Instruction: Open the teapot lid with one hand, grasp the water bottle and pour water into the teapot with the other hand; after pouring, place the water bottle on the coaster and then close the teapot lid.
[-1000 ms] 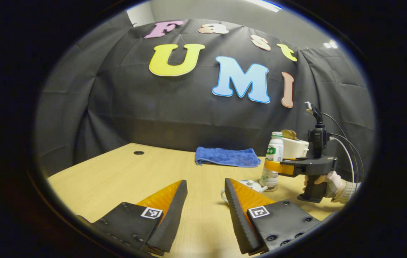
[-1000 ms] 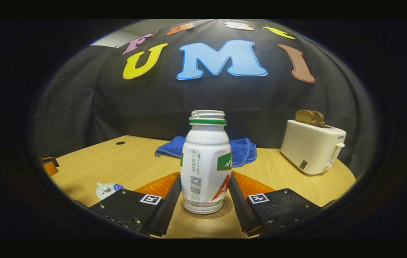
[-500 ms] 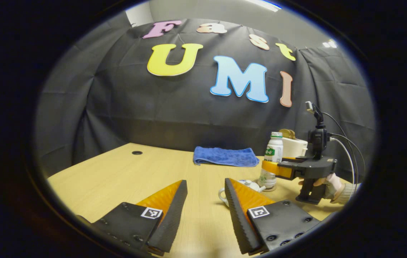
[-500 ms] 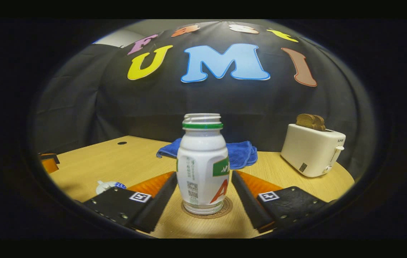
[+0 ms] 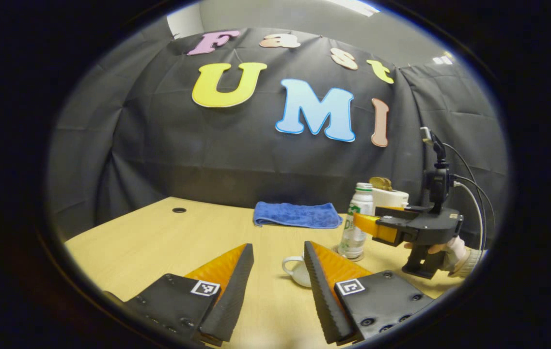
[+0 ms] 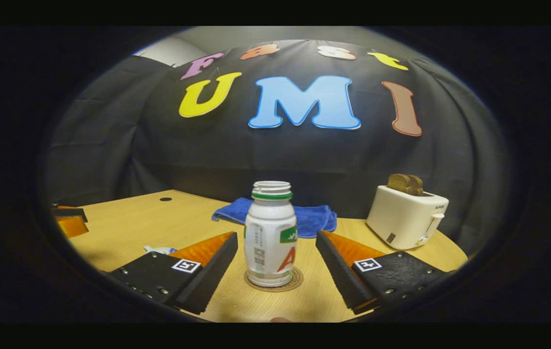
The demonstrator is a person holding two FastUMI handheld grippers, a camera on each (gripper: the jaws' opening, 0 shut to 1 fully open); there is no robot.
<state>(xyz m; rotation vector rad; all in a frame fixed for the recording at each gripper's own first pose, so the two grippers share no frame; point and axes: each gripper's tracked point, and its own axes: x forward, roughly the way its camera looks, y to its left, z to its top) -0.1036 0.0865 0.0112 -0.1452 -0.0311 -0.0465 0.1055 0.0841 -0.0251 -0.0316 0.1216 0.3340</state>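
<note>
Both grippers, right gripper (image 6: 275, 271) and left gripper (image 5: 277, 286), are spread: clear the bottle (image 6: 270, 235) on its coaster (image 6: 297, 282), then seat the teapot (image 5: 298, 271) lid squarely.

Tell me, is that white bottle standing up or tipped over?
Standing up. In the right gripper view the water bottle sits upright on the round coaster, its capless mouth on top, with the right gripper open around it, not touching.

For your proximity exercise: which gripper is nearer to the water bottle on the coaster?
Right. The right gripper sits open just short of the water bottle, which stands on the coaster. The left gripper is farther away, beside the teapot.
</note>
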